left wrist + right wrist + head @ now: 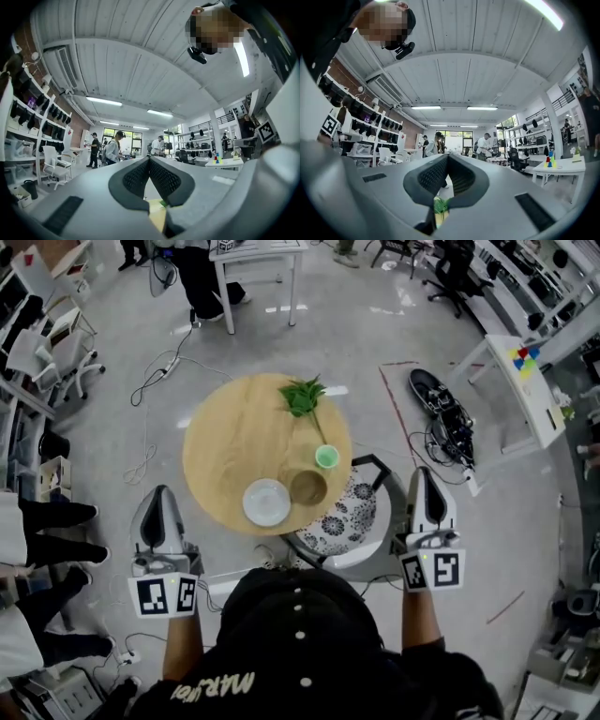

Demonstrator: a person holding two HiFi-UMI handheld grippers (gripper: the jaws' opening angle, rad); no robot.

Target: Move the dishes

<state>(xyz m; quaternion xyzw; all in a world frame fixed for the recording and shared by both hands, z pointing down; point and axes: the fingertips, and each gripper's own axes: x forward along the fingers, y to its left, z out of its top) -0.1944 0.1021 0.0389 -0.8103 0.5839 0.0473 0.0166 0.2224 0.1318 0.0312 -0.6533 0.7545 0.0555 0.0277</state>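
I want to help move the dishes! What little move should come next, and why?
Probably open the left gripper and bring it toward the white plate. Both it and the right gripper are shut, empty and off the round table, and that plate lies nearest, at the table's near edge.

A white plate (266, 502), brown bowl (307, 487) and green cup (326, 457) are set upright on the tabletop (230, 442), between left tool (161, 491) and right tool (423, 472).

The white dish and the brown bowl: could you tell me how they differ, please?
The white dish is pale and wider; the brown bowl is tan, like the table, and narrower. The white dish lies left, the brown bowl right, nearer the green cup. Both are round and look empty.
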